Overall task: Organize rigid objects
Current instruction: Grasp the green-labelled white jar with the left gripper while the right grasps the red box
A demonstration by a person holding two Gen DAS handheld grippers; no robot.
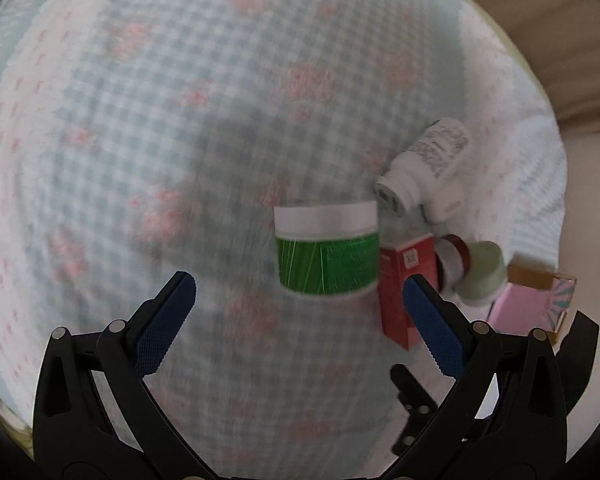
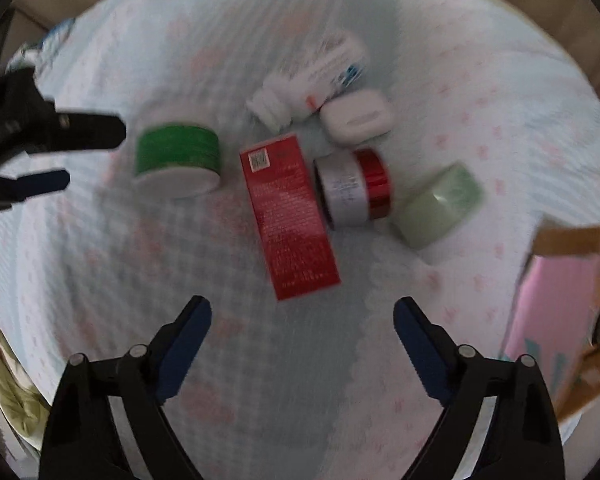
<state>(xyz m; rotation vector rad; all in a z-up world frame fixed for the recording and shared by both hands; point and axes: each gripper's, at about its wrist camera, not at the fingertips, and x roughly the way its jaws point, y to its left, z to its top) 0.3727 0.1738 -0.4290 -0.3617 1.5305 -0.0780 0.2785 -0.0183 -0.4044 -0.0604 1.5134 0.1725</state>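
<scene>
Several rigid items lie on a checked cloth. A green jar with a white lid (image 1: 327,249) (image 2: 178,160) lies just ahead of my open left gripper (image 1: 298,290). Beside it are a red box (image 1: 404,280) (image 2: 290,220), a silver-and-red jar (image 2: 352,190) (image 1: 452,258), a pale green jar (image 2: 438,206) (image 1: 480,272), a white pill bottle (image 1: 424,168) (image 2: 312,80) and a white case (image 2: 356,120). My right gripper (image 2: 302,320) is open and empty, just short of the red box. The left gripper also shows in the right wrist view (image 2: 80,152).
A pink cardboard box (image 2: 556,320) (image 1: 532,304) stands open at the right edge of the cloth. The cloth (image 1: 160,140) stretches far to the left. Beige surface lies beyond it at the right (image 1: 580,80).
</scene>
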